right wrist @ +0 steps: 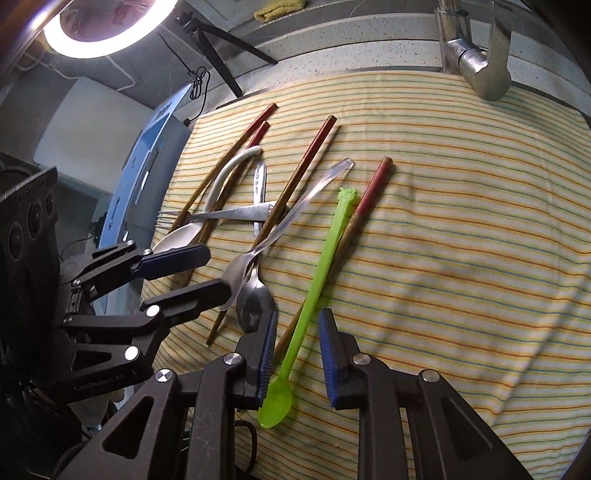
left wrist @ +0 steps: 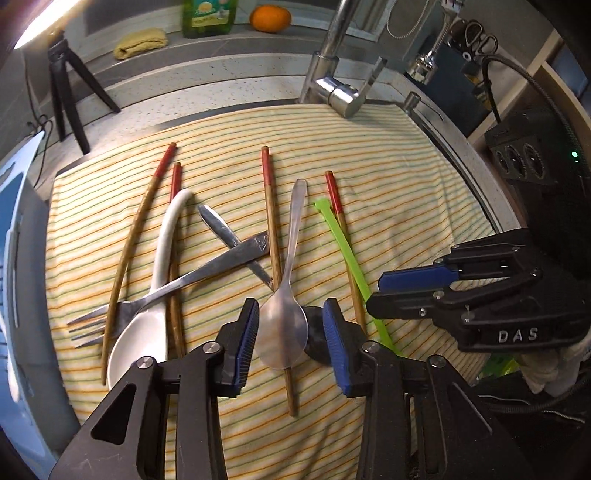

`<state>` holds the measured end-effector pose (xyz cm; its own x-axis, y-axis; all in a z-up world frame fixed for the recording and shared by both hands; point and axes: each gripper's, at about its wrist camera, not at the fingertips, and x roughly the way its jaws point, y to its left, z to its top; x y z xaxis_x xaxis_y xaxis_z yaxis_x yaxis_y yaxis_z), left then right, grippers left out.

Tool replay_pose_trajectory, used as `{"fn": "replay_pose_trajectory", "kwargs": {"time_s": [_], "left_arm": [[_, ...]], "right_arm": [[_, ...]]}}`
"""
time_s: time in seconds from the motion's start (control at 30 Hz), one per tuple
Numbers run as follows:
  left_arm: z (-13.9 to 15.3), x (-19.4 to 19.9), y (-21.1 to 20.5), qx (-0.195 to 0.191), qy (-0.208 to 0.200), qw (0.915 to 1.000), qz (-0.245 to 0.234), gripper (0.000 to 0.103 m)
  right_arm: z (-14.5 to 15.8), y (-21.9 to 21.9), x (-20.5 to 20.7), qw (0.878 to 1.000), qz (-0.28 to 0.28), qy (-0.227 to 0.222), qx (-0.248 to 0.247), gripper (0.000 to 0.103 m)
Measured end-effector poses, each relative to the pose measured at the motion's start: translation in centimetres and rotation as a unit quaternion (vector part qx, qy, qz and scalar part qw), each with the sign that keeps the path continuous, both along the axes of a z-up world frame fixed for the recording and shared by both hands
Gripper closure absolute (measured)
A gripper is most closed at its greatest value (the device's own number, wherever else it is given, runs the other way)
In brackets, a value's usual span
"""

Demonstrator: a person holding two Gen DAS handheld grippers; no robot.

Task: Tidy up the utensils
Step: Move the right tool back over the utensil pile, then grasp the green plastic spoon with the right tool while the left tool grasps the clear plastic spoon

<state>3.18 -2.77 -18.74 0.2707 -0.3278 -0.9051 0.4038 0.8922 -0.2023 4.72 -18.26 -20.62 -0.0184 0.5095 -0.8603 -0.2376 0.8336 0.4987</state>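
Utensils lie on a striped cloth (left wrist: 406,177). My left gripper (left wrist: 291,345) stands open around the bowl of a clear plastic spoon (left wrist: 282,325); its left pad is at the bowl's edge and a gap shows at the right pad. A metal spoon (left wrist: 316,332) lies under it. My right gripper (right wrist: 298,356) is open astride the thin handle of a green plastic spoon (right wrist: 314,291), pads apart from it. Also here are a white ceramic spoon (left wrist: 162,258), a metal fork (left wrist: 207,273) and several red-tipped wooden chopsticks (left wrist: 271,221). Each gripper shows in the other's view: right gripper (left wrist: 373,291), left gripper (right wrist: 218,271).
A chrome faucet (left wrist: 332,88) overhangs the cloth's far edge. A black tripod (left wrist: 70,92) and a ring light (right wrist: 99,33) stand at the back left, a blue rack (right wrist: 147,166) along the left side. A bottle (left wrist: 208,16), an orange (left wrist: 269,16) and a yellow rag (left wrist: 140,42) sit on the ledge.
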Motion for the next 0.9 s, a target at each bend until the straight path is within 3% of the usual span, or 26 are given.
{"fn": "replay_pose_trajectory", "kwargs": {"time_s": [0.47,0.7,0.9], "left_arm": [[-1.8,1.8,-1.6,0.022,0.024,0.9988,-0.037,0.076],[-1.9,1.8,-0.5,0.004,0.032,0.9990,-0.030,0.082],[-1.7,1.6,0.0,-0.002,0.031,0.9991,-0.030,0.086]], "right_arm": [[-1.2,1.2,-0.2,1.000,0.005,0.001,-0.029,0.087],[-1.2,0.3,-0.2,1.000,0.002,0.005,-0.029,0.096],[-1.4,-0.9,-0.2,1.000,-0.012,0.017,-0.019,0.097]]}}
